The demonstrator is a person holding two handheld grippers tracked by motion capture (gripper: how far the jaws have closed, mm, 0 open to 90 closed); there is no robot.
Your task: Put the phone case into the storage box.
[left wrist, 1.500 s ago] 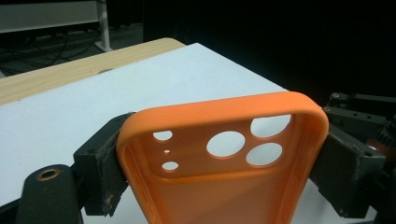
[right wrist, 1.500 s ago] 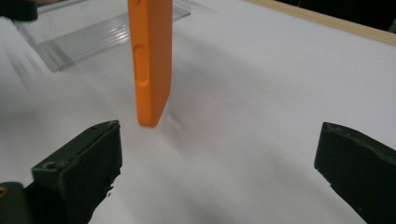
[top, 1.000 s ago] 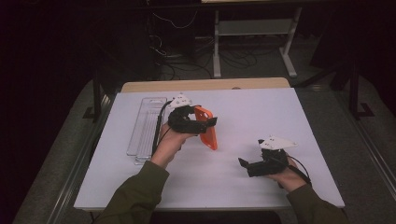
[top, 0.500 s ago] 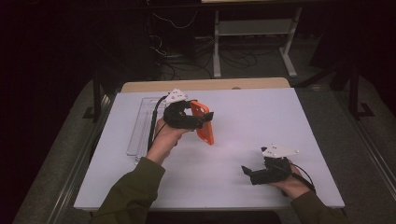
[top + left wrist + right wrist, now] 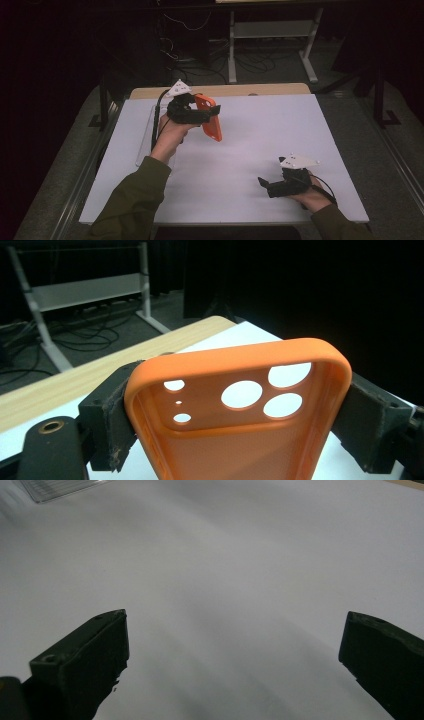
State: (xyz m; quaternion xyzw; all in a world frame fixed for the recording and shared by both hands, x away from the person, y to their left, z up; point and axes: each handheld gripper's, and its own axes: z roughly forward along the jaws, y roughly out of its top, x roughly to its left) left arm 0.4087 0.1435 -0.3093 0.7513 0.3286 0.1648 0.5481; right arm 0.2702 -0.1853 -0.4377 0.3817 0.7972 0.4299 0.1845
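Observation:
An orange phone case point(image 5: 209, 116) is held up above the white table point(image 5: 260, 125) at its back left, clamped across its width by my left gripper point(image 5: 200, 116). In the left gripper view the case point(image 5: 240, 435) stands with its camera holes at the top and a black jaw pressed on each side. My right gripper point(image 5: 266, 184) rests low over the table near the front right, with its jaws wide apart. The right gripper view has bare white tabletop point(image 5: 225, 570) between the two jaws.
A clear plastic tray point(image 5: 146, 145) lies on the table's left side, partly under my left forearm. A wooden strip point(image 5: 250, 90) runs along the table's far edge. Beyond it stand a metal frame point(image 5: 272, 35) and floor cables.
My left gripper lifted the orange case higher and carried it toward the back left. My right gripper drew back toward the front right edge of the table.

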